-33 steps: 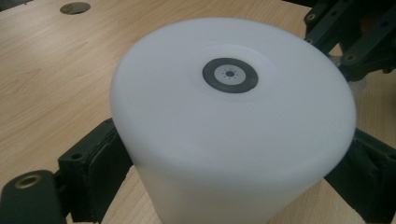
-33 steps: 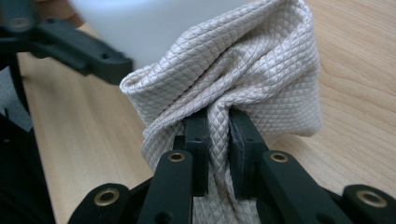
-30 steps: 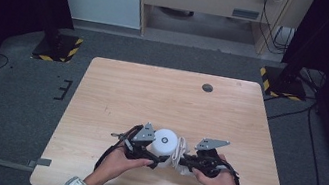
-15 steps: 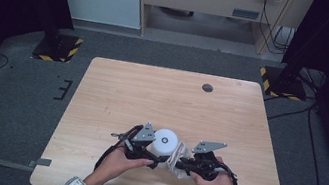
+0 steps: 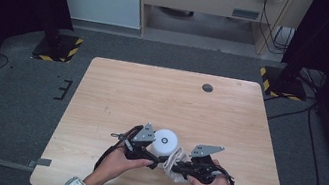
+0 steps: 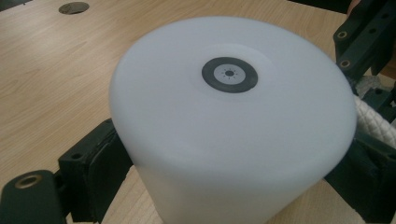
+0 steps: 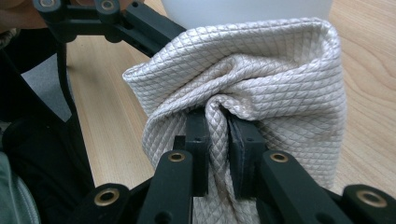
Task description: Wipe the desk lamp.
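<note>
The wooden table [image 5: 171, 99] carries the work near its 6 o'clock edge, with only a small dark grommet [image 5: 208, 87] up toward 1 o'clock. The white cylinder [image 6: 229, 121] stands upright there (smooth, matte, a dark ring on its top face); the left gripper [image 5: 153, 161] has its jaws spread wide and pressed against opposite sides of the cylinder's wall, holding it steady. At the cylinder's 4 o'clock hangs the quilted cream pouch [image 7: 261, 79], its bunched fabric pinched between the nearly closed jaws of the right gripper [image 7: 218, 135]. The step in hand looks like pairing pouch and cylinder, either bagging it or stripping the pouch off; I cannot tell which. Next, the right gripper must work the pouch's mouth while the left keeps the cylinder from tipping.
</note>
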{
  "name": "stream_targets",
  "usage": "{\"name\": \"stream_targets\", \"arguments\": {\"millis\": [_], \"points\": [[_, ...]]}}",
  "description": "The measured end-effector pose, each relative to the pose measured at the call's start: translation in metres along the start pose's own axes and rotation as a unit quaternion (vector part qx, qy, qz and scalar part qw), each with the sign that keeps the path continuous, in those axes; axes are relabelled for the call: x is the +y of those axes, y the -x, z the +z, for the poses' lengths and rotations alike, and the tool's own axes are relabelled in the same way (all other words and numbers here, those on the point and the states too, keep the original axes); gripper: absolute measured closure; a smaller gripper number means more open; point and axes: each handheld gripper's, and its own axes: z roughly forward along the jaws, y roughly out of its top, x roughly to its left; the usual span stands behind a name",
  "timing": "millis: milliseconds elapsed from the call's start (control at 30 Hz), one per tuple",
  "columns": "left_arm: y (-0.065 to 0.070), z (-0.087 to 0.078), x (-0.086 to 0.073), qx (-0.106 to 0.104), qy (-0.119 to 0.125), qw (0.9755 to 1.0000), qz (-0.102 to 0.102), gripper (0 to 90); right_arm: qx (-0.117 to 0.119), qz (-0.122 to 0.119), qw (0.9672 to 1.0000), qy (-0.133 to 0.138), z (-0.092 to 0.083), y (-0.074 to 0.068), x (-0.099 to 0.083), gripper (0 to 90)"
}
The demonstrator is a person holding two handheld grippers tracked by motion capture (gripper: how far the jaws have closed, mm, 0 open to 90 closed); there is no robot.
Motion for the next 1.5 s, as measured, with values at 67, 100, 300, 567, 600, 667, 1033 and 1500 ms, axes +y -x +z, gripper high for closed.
{"name": "stream_targets", "arguments": {"millis": [67, 100, 300, 567, 600, 667, 1033, 1500], "points": [[0.000, 0.000, 0.000, 0.000, 0.000, 1.0000, 0.000, 7.9, 0.001, 0.000, 1.0000, 0.007, -0.003, 0.000, 0.003, 79.7], [0.000, 0.000, 0.000, 0.000, 0.000, 1.0000, 0.000, 7.9, 0.001, 0.000, 1.0000, 0.007, -0.003, 0.000, 0.003, 79.7], [0.000, 0.000, 0.000, 0.000, 0.000, 1.0000, 0.000, 7.9, 0.001, 0.007, 0.9999, 0.011, -0.004, 0.000, 0.005, 79.8], [0.000, 0.000, 0.000, 0.000, 0.000, 1.0000, 0.000, 7.8, 0.008, 0.005, 0.9999, -0.008, 0.009, -0.005, 0.000, 79.7], [0.000, 0.000, 0.000, -0.001, 0.000, 1.0000, 0.000, 7.9, 0.009, 0.004, 0.9999, -0.009, 0.010, -0.006, 0.000, 79.7], [0.000, 0.000, 0.000, 0.000, -0.001, 1.0000, 0.000, 7.8, 0.009, 0.002, 0.9999, -0.011, 0.010, -0.007, 0.002, 79.7], [0.000, -0.002, 0.000, -0.001, -0.001, 1.0000, -0.002, 7.9, 0.012, 0.005, 0.9999, -0.010, 0.014, -0.008, -0.003, 79.7], [-0.002, -0.003, -0.001, -0.004, 0.002, 0.9999, -0.009, 7.8, 0.019, -0.002, 0.9998, 0.004, 0.005, -0.011, 0.005, 79.7]]}}
